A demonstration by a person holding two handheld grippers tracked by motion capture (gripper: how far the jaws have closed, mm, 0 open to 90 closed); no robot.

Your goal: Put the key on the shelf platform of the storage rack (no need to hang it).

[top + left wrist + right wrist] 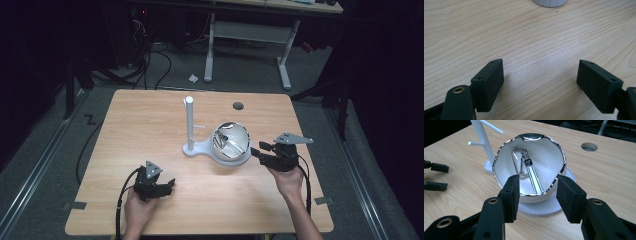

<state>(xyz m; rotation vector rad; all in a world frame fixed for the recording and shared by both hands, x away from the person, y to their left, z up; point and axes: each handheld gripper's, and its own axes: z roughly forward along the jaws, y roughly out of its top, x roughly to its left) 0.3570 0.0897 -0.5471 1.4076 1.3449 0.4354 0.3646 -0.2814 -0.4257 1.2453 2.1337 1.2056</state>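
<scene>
We bring our right gripper point(537, 195) up to the white bowl with the wavy chrome rim point(530, 192), jaws parted.

In the right gripper view the bowl sits at centre frame on a white round base point(546, 208) joined to a white pegged post point(484, 142) at upper left; a silver key clip on a white strap point(529, 168) lies inside it. Our jaws straddle the near rim without pressing, likely so we can reach in for the clip. Our left gripper point(167, 186), lower left of the high view, rests released over the pale wooden table point(150, 115), out of the way.
</scene>
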